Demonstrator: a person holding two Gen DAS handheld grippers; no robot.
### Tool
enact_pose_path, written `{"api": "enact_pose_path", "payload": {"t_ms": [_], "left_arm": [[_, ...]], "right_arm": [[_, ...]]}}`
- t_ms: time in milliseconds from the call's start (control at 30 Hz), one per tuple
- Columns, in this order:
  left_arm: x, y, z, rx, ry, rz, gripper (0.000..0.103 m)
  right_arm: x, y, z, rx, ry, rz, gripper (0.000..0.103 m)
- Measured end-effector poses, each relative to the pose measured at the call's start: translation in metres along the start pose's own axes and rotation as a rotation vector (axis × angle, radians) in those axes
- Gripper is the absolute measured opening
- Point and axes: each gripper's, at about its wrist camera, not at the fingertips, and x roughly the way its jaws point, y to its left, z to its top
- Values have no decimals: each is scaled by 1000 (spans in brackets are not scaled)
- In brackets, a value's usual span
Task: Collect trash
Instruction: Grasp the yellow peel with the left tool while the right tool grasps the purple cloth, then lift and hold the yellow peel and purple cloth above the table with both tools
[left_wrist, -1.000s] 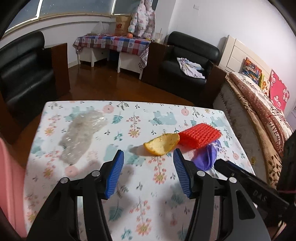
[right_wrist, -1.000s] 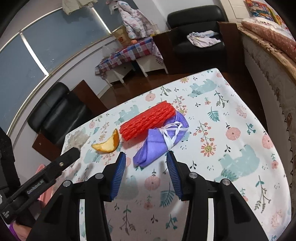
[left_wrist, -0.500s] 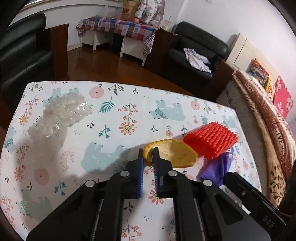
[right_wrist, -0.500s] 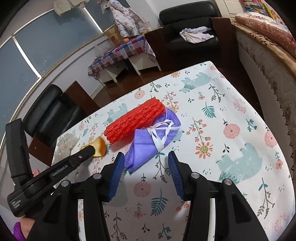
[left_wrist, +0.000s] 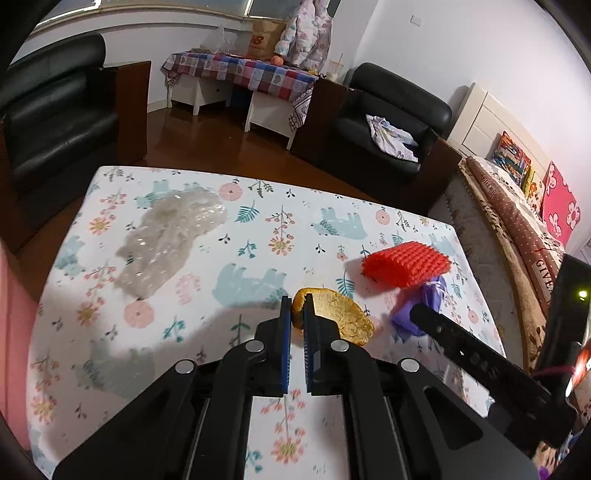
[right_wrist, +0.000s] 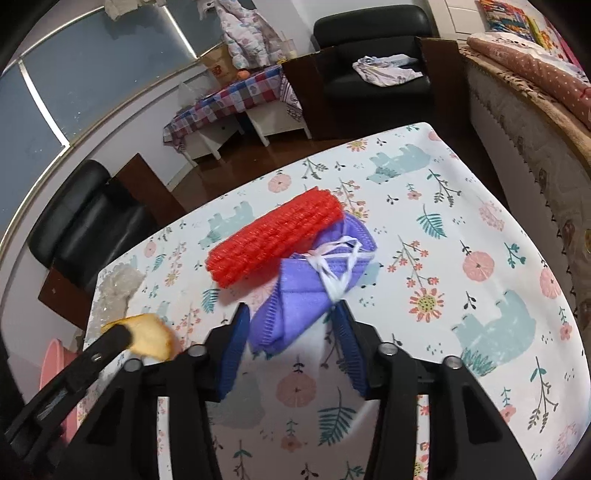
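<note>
Crowded right half, open left centre

The ribbed red foam net sleeve (right_wrist: 275, 240) overlaps the folded purple cloth mask (right_wrist: 314, 291), blocking its far side; bare floral tablecloth (left_wrist: 229, 266) separates these from the crumpled clear plastic wrap (left_wrist: 166, 240).

Dim indoor light, fisheye-warped edges

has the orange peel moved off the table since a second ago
Yes. The orange peel, pinched in the left gripper, now hangs above the tablecloth, nearer the camera than the red foam net.

Orange peel (left_wrist: 341, 314) pinched at its edge. Red foam net (right_wrist: 275, 236) lies overlapping purple face mask (right_wrist: 306, 291). Crumpled clear plastic (left_wrist: 166, 240) lies apart.
</note>
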Motion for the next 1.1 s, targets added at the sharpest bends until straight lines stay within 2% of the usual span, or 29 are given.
{"api": "enact_pose_path", "payload": {"t_ms": [133, 367, 567, 867, 933, 1033, 1100], "left_arm": [[-15, 1, -3, -5, -18, -4, 5], [-44, 0, -17, 14, -50, -3, 5], [-71, 2, -32, 20, -86, 15, 5], [-111, 15, -65, 39, -159, 104, 5], [-114, 18, -73, 44, -163, 127, 5], [-114, 24, -82, 44, -156, 158, 5], [-113, 28, -84, 37, -157, 170, 5]], "right_arm": [[-7, -9, -2, 19, 7, 14, 18], [-38, -14, -18, -5, -9, 63, 14], [-64, -3, -37, -55, -21, 159, 13], [-83, 38, -66, -189, -40, 290, 8], [-82, 44, -70, -214, -34, 298, 3], [-80, 48, -74, -239, -4, 303, 3], [-83, 46, -71, -267, -13, 278, 3]]}}
